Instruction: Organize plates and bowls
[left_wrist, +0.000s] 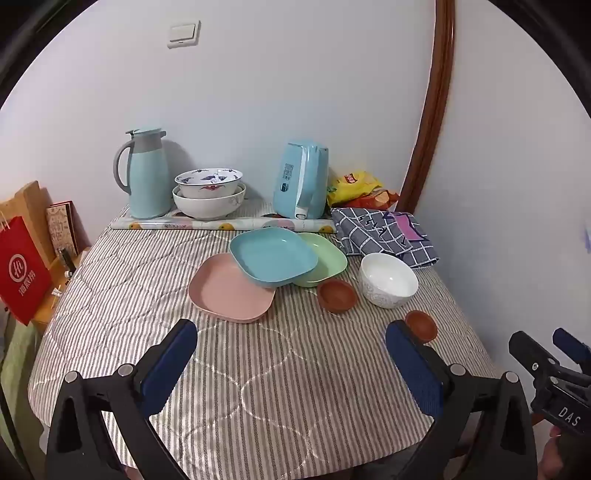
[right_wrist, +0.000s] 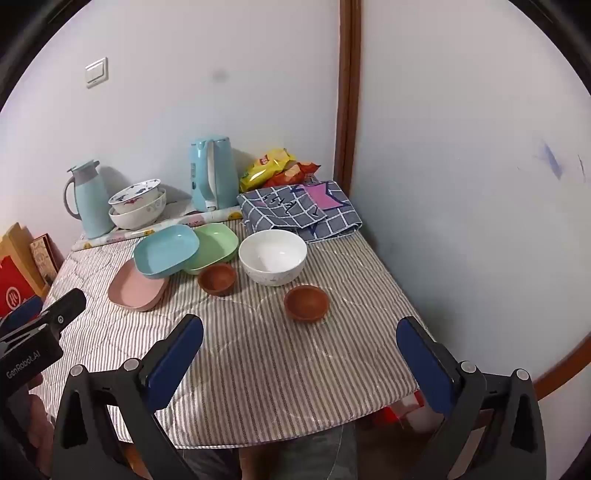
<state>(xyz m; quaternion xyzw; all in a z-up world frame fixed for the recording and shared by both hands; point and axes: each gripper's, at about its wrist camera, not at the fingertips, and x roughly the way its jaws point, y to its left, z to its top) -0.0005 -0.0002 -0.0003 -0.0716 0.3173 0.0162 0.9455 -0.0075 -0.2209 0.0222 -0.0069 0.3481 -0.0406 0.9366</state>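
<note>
Both tongs spread wide, empty, short of the dishes.
Take the white bowl (right_wrist: 272, 256) by its rim: glazed, slick, breakable; your left gripper (left_wrist: 291, 363) and right gripper (right_wrist: 300, 360) hold nothing.

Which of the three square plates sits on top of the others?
The blue plate: it overlaps both the pink plate and green plate, tilted across them.

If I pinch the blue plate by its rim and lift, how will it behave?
The blue plate looks like thin plastic, so probably light and stiff. It lies tilted across the pink plate and green plate, so it may rock or slide before it lifts. Its smooth, glossy rim could slip between the pads.
</note>
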